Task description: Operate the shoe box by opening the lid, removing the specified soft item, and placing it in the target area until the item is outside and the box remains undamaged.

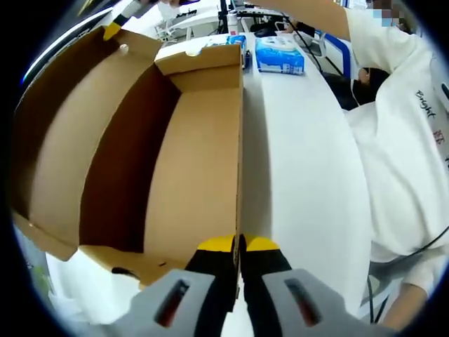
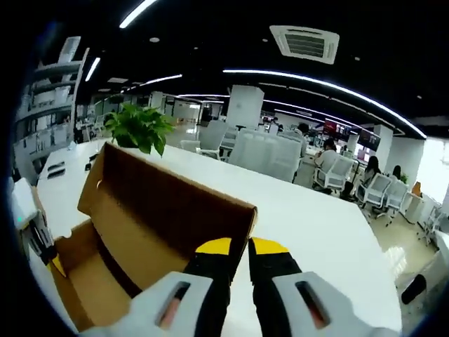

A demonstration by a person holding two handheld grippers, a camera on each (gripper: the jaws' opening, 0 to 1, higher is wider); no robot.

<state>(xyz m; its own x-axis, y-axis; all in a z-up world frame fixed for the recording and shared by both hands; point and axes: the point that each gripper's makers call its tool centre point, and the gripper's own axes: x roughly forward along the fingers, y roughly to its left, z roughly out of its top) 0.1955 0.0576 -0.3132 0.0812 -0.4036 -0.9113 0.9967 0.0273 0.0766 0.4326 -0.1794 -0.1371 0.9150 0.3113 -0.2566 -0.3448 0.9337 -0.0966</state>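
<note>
White sleeve (image 1: 379, 35); black tool (image 1: 238, 247), yellow tips, grey mounts.

White table (image 1: 302, 154) carries shoe box (image 1: 189, 161) and tissue pack (image 1: 279, 55).

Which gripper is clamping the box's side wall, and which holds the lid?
The left gripper pinches the side wall of the box; the right gripper holds the raised lid.

even, bright office light falls from long ceiling strips (image 2: 330, 88) in the right gripper view, where the dark ceiling contrasts with the glaring white table (image 2: 316, 225). the open box (image 1: 140, 161) holds a deep shadow along its inner wall. fisheye bending curves the edges; far desks look soft.
</note>
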